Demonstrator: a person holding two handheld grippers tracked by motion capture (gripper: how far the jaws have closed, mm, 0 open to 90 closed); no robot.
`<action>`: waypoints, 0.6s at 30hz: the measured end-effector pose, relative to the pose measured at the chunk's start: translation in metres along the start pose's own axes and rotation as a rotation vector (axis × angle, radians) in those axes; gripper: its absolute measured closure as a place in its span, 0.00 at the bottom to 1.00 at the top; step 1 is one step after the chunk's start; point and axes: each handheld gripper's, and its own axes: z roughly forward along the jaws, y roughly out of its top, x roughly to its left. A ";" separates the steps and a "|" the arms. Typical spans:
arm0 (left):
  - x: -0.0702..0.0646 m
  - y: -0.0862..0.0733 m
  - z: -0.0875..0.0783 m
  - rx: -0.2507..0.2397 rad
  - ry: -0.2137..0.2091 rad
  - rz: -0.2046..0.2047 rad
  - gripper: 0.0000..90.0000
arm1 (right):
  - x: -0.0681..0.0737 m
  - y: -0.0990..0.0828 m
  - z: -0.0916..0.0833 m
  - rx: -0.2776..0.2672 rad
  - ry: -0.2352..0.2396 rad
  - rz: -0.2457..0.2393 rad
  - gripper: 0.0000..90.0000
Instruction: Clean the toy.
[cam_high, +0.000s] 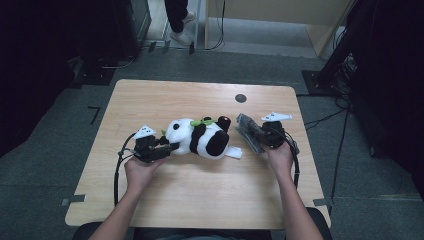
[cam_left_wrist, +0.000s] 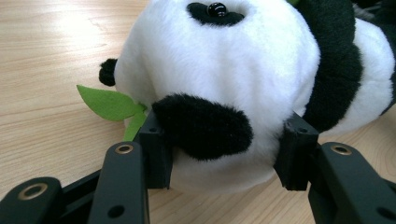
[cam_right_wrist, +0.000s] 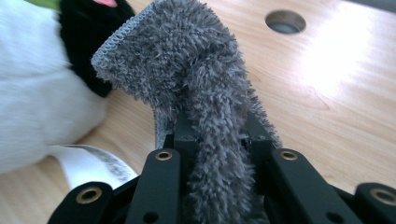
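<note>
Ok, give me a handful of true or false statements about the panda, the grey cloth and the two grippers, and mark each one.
1. The left gripper has its fingers closed on the plush panda's head. True.
2. The right gripper holds a red sponge. False: it is shut on a fuzzy grey cloth.
3. The panda lies on its side on the wooden table. True.
4. The panda stands upright on a plate. False: it lies straight on the table.
5. A round hole sits in the tabletop beyond the panda. True.
</note>
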 end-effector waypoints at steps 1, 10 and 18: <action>0.000 0.000 0.000 0.001 -0.001 -0.001 0.53 | -0.002 -0.001 0.002 0.004 -0.002 0.003 0.82; 0.000 0.001 0.000 0.000 -0.005 -0.013 0.55 | -0.014 -0.013 0.024 0.044 -0.014 0.027 0.81; 0.001 0.000 0.000 0.000 -0.004 -0.017 0.54 | -0.018 -0.019 0.030 0.061 0.017 0.035 0.65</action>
